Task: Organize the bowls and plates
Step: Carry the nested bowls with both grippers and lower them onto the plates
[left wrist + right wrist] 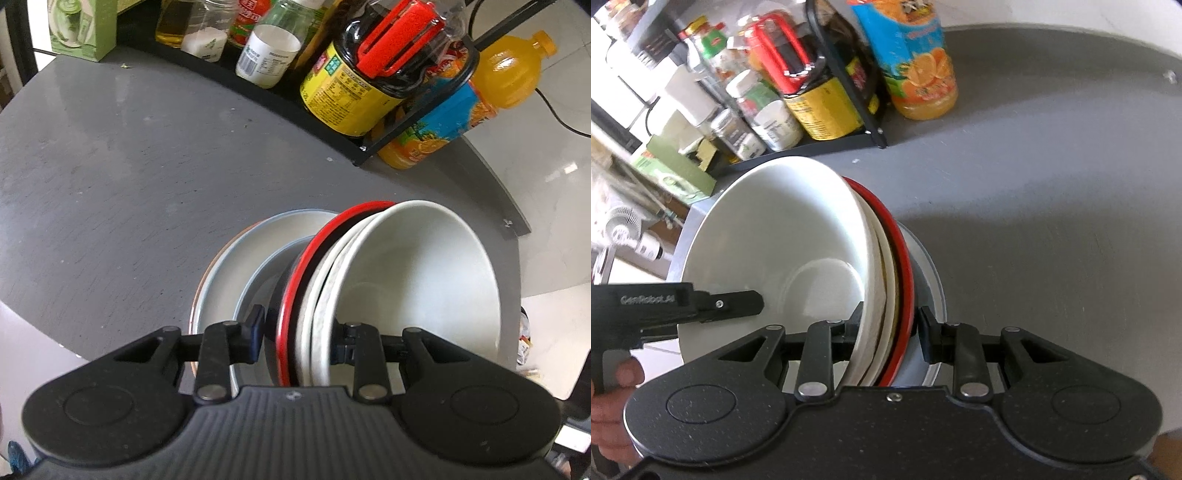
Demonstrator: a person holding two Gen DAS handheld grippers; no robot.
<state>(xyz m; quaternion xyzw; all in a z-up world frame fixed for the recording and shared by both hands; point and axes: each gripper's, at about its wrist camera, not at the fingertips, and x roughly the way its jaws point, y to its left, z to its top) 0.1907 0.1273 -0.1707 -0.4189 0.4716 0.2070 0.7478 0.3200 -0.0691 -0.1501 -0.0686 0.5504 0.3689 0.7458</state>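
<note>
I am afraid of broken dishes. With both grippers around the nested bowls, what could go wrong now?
1. The bowl stack is tilted on edge; the white bowl on top might slide out.
2. The left gripper and right gripper pinch only the rims, so uneven pulling could split the stack.
3. The orange juice bottle stands near; a swing might hit it.

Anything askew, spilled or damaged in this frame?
No spill or damage shows. The odd part is the bowl stack: a white bowl, paler bowls and a red-rimmed bowl are tipped on edge, gripped by both the left gripper and right gripper above the grey plates.
</note>
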